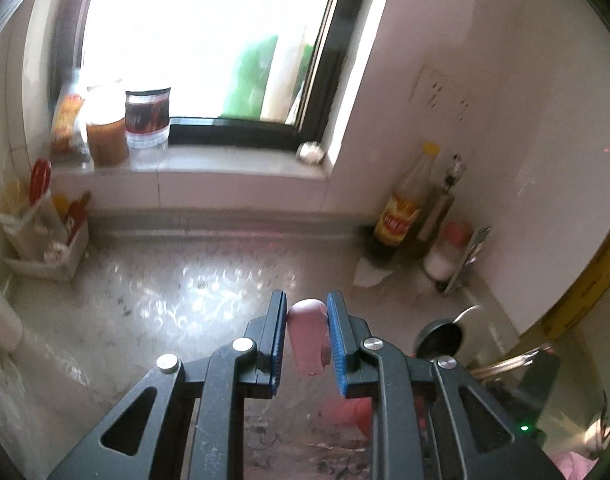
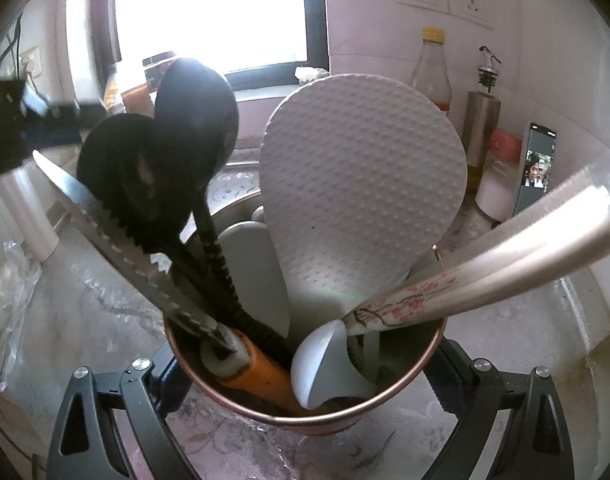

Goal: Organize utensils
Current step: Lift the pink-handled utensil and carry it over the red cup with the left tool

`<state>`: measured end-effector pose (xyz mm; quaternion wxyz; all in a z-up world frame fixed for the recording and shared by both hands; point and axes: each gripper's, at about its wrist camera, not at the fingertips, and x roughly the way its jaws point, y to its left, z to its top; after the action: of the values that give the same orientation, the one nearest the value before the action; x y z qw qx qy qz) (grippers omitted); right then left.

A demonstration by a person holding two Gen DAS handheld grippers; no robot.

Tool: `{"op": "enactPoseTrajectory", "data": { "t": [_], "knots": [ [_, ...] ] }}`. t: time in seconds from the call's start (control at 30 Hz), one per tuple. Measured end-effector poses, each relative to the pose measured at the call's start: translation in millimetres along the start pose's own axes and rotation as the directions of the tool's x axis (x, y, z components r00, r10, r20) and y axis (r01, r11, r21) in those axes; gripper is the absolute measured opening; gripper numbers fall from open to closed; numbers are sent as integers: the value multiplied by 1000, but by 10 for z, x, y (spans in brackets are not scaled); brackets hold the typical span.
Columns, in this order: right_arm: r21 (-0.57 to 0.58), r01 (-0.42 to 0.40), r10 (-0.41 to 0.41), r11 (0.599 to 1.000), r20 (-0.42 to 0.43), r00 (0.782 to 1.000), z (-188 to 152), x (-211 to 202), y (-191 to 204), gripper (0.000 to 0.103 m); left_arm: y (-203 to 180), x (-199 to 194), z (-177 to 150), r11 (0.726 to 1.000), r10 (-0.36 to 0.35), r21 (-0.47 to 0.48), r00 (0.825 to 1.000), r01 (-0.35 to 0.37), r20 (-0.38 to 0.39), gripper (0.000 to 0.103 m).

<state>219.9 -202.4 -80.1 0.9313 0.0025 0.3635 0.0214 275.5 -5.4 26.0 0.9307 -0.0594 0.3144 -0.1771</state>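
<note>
Pale patterned marble countertop [image 1: 177, 292] lies bare up to the windowsill [image 1: 209, 164], hemmed by a white caddy [image 1: 45, 248] at one side and a cluster of bottles [image 1: 401, 216] in the far corner. Left gripper [image 1: 306, 338], jaws narrow, pinches a pink plastic utensil handle [image 1: 309, 336] above the counter; its lower end is cut off from view. Right gripper [image 2: 305, 380], jaws wide, clasps a copper-rimmed round utensil cup [image 2: 385, 404] crowded with a white dimpled rice paddle [image 2: 361, 200], two black ladles [image 2: 165, 152], a serrated knife [image 2: 117, 240] and blossom-printed chopsticks [image 2: 485, 268]; its fingertips are hidden behind the cup
</note>
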Motion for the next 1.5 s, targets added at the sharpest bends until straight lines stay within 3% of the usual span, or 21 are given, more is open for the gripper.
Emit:
{"op": "enactPoseTrajectory", "data": {
  "t": [0.4,0.87,1.23,1.5],
  "knots": [
    [4,-6,6,1000,8,1000,11,28,-50,98,-297,-405,244,996,-70,70,992,63,101,21],
    [2,-16,16,1000,19,1000,19,8,-101,98,-752,-622,435,967,-204,181,970,178,134,21],
    [1,-19,19,1000,29,999,4,-50,-117,98,-1096,-423,325,933,-279,245,960,264,28,21],
    [1,-22,22,1000,30,999,-11,-78,-121,98,-1103,-114,178,936,-274,206,959,284,-78,21]
  ]
}}
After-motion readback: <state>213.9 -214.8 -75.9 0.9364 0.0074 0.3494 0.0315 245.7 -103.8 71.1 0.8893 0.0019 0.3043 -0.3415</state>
